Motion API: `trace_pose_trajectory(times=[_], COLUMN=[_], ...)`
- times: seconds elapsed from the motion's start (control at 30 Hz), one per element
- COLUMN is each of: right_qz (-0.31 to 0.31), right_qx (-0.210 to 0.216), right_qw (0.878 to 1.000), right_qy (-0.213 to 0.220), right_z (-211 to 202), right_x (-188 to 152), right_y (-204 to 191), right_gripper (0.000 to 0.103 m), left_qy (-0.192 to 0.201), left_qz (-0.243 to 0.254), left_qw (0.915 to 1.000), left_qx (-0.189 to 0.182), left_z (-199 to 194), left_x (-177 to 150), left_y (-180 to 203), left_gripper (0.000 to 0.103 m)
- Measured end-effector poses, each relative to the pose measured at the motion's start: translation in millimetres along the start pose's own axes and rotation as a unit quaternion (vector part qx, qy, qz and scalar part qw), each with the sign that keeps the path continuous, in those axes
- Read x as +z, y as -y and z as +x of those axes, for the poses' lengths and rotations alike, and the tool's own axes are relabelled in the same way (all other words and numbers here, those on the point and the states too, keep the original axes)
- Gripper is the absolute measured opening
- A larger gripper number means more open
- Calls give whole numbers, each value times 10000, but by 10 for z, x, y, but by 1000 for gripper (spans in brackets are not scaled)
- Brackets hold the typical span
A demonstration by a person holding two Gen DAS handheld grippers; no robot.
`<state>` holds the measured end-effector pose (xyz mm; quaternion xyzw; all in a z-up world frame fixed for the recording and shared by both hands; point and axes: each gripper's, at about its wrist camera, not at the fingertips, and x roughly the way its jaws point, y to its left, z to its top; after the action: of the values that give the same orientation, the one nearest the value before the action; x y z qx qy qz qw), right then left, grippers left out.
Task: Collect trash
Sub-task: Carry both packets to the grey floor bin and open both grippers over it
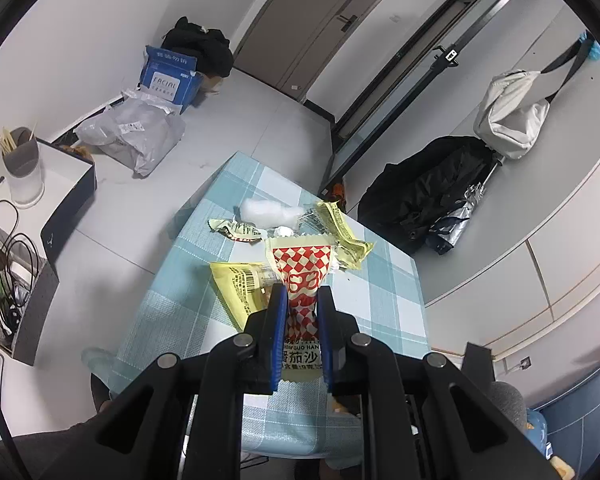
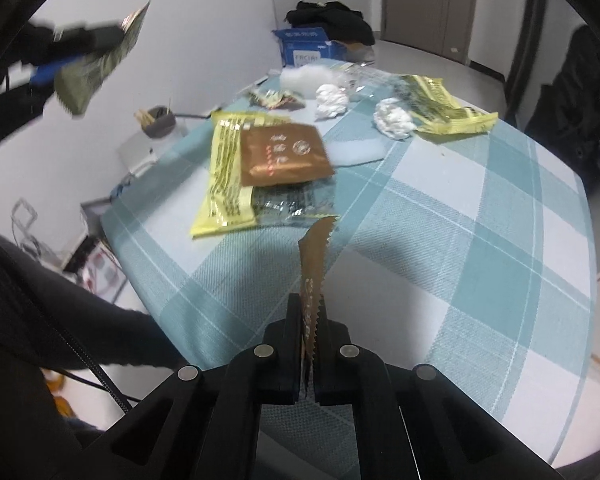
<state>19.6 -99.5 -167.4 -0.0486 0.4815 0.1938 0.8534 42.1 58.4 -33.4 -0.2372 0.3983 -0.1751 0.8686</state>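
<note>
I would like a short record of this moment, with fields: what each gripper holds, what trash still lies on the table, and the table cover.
left gripper: shut on a red-and-white checked packet, lifted above the table
right gripper: shut on a thin brown wrapper, seen edge-on
trash on table: yellow wrappers, brown packet, two crumpled tissues, clear plastic
table cover: blue-and-white checked cloth

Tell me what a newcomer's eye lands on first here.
The left hand-held gripper pinches a red-and-white checkered sauce packet above the plaid tablecloth. The right hand-held gripper clamps a brown serrated wrapper edge-on. Yellow wrappers and crumpled tissues litter the cloth.
</note>
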Motion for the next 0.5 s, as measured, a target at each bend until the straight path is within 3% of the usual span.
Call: trace_pose_trajectory(times=[0.27, 0.5], right_qz=[366, 642], right_qx=[318, 353], right_qw=[9982, 9918], right_qy=[357, 1043], right_z=[-321, -971], right_x=[84, 228], right_y=[177, 569], right_gripper=[3, 3], left_qy=[-56, -210], left_qz=[316, 750], left_qw=[9995, 9963], left_qx=[-63, -364], left_z=[38, 160], left_x=[-39, -28], left_y=[216, 736], left_gripper=[11, 11])
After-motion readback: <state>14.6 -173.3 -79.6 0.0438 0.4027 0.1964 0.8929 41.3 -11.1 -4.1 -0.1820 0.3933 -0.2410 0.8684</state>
